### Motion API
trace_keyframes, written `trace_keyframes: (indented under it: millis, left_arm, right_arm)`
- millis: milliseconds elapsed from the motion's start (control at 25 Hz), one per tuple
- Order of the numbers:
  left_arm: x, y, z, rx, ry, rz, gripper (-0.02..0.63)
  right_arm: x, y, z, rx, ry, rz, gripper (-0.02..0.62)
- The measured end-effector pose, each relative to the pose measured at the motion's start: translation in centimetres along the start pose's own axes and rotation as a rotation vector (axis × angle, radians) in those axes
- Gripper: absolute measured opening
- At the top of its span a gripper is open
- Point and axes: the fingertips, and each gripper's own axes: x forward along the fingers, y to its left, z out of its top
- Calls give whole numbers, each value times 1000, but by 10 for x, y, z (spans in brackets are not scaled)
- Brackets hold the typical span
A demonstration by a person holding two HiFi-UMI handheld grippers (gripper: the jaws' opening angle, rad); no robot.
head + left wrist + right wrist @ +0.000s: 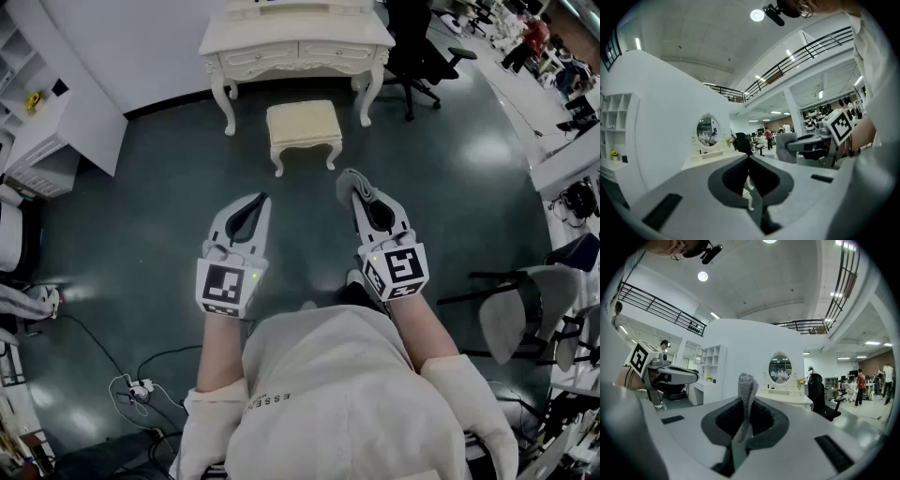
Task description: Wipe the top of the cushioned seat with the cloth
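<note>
right gripper (359, 187): jaws being held clamped on a grey knitted cloth (746, 392) | left gripper (258, 202): jaws being held together, empty | cushioned stool (302, 122): standing well ahead, before the dressing table (295, 42); not yet wiped | cloth judged soft, light, limp; best pinched at its bunched fold

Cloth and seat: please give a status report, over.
Left gripper shut, empty. Right gripper shut on cloth. Cushioned seat ahead, apart from both grippers. Nothing in the way.
</note>
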Motion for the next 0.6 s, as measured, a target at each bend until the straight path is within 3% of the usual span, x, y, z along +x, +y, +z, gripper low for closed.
trace_keyframes:
  millis: [600]
  left_arm:
    - [8,10,-6,-18,-1,4,2]
  right_arm:
    - [12,-2,-4,18,6,4,26]
